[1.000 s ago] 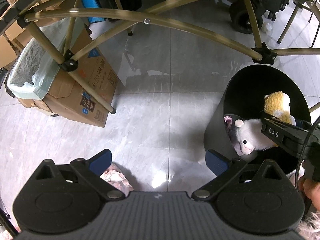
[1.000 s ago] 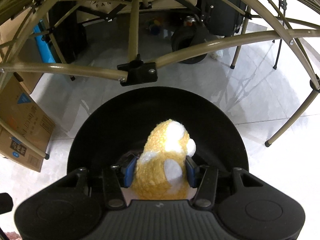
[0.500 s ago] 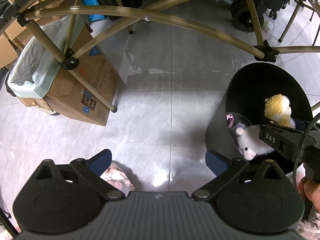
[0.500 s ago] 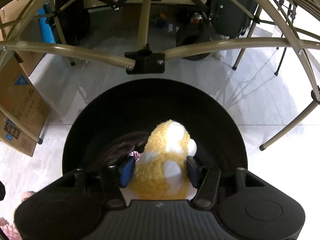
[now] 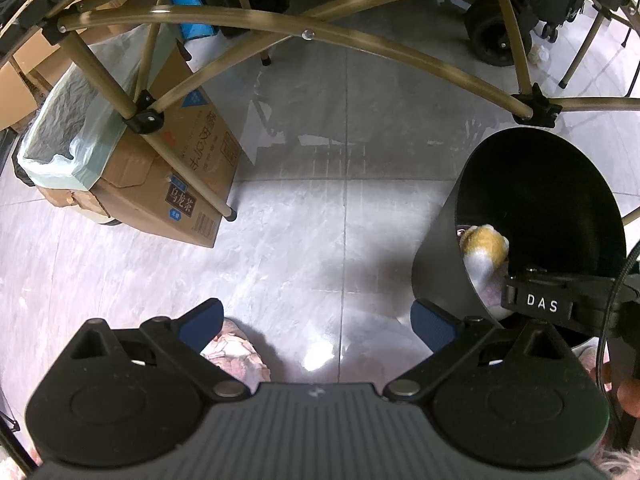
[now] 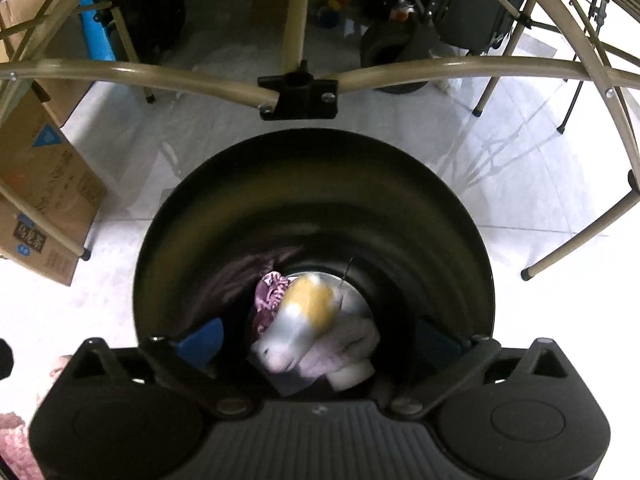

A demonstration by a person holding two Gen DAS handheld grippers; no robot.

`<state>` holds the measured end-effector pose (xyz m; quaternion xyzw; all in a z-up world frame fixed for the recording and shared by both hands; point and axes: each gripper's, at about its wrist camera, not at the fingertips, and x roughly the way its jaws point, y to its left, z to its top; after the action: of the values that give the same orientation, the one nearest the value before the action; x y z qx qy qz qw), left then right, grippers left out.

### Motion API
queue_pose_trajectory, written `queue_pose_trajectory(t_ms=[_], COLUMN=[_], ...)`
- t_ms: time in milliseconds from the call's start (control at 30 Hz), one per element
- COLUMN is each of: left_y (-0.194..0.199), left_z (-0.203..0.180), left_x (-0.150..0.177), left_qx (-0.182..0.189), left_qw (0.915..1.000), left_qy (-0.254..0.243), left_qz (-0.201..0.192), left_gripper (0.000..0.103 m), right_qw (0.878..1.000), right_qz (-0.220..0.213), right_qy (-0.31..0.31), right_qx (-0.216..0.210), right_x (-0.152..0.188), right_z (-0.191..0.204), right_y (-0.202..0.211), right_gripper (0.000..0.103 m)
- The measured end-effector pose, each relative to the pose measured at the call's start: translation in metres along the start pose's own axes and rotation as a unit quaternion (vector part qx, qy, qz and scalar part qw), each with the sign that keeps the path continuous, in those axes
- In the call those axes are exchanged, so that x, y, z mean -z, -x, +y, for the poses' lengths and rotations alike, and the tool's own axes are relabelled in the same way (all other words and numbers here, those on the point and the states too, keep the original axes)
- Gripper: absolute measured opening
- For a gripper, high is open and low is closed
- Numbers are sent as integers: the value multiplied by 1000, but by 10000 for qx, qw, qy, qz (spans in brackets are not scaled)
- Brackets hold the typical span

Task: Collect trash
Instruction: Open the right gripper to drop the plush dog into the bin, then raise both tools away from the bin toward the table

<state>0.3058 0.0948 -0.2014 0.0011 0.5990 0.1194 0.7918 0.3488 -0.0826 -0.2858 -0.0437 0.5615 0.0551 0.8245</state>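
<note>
Right gripper over round black bin, jaws just sprung wide, nothing between; blurred yellow-and-white plush toy inside bin at 6 o'clock. Left gripper jaws wide, empty, above grey tiled floor, bin at 3 o'clock

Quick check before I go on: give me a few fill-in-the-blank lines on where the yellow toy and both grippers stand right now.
1. The yellow plush toy is inside the black ____.
2. The right gripper, whose jaws have just been opening, now grips ____.
3. The left gripper hangs open over the tiled ____.
4. The cardboard box stands ____ the bin.

Missing words: bin; nothing; floor; outside
</note>
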Motion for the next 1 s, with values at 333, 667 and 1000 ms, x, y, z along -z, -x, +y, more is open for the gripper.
queue_pose_trajectory(t_ms=[333, 667, 1000], left_y=[14, 50, 83], left_z=[5, 3, -1], left_x=[1, 8, 17], left_qx=[125, 417, 496], left_qw=[9998, 9978, 9950], left_qy=[70, -6, -88], left_qz=[-137, -523, -865], left_gripper=[102, 102, 102], right_qw=[9997, 9995, 9984], right_qz=[88, -28, -357], right_qy=[-80, -153, -81], right_qx=[-191, -288, -427], right_x=[4, 14, 26], right_z=[-4, -11, -22], right_y=[26, 70, 118], right_gripper=[103, 103, 103])
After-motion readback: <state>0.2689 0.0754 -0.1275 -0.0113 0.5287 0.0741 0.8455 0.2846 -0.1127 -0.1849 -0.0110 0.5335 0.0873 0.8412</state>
